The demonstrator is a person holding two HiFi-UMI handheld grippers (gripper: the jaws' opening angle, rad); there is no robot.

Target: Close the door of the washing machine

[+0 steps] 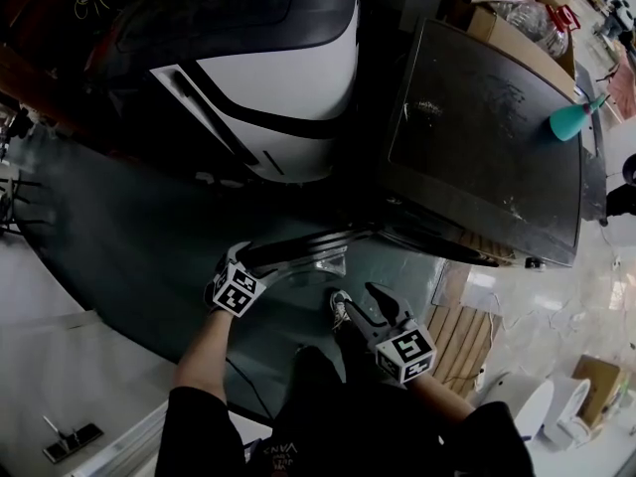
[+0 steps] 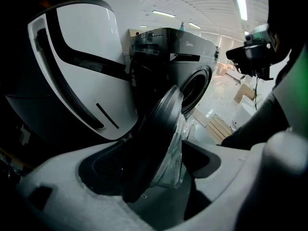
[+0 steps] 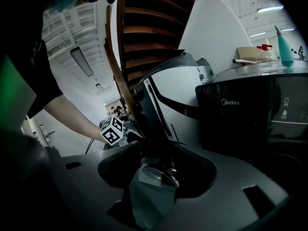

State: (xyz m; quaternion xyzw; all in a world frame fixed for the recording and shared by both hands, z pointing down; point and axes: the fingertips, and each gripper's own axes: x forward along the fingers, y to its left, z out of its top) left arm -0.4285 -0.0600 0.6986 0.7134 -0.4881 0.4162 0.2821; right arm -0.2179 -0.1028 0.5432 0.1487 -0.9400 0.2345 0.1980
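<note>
Head view, door (image 1: 308,246) edge between left gripper (image 1: 256,258) jaws

The pale brand name "Midea" (image 3: 230,101) stands on the dark grey front-loading washing machine (image 3: 250,129), near its front panel's upper left corner.

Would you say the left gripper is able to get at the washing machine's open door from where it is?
Probably yes. The rim of the door stands between the open jaws of the left gripper, nothing else lies between them, and the way back to the drum opening looks free.
</note>
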